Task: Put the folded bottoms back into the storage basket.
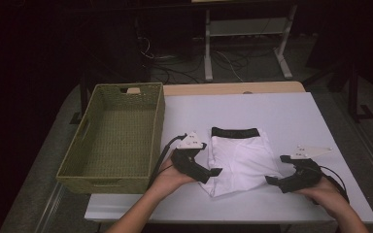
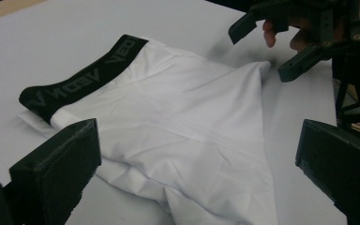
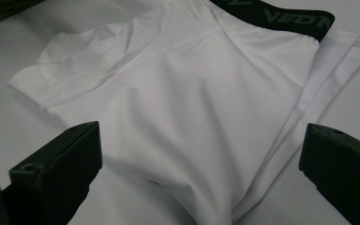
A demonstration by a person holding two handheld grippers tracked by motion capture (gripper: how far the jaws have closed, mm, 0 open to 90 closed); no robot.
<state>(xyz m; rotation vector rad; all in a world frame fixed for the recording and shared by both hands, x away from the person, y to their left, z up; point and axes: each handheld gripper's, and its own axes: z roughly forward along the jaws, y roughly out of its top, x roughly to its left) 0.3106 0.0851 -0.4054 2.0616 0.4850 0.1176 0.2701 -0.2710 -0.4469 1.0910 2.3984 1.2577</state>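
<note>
While the white boxer briefs (image 1: 241, 158) are already lying flat on the table (image 1: 296, 116) with what looks like one side folded in, I'd say the job is maybe halfway: they look partly folded, and nothing has gone into the woven basket (image 1: 114, 138) yet, which sits open just past the left gripper. My guess is there's a fold or two left, then the drop into the basket.

Left gripper (image 1: 212, 175) is spread wide, gripping nothing, jaws hovering at the near left hem; in the left gripper view the fabric lies between and just beyond its two black jaws, black waistband (image 2: 82, 77) further out on the far side. Can't tell if a jaw tip is actually touching cloth.

Right gripper (image 1: 273, 170) is also wide open and empty, sitting just beside the right leg corner. In the right gripper view the briefs (image 3: 192, 117) spread out ahead, with the folded edge reaching down between the jaws.
</note>
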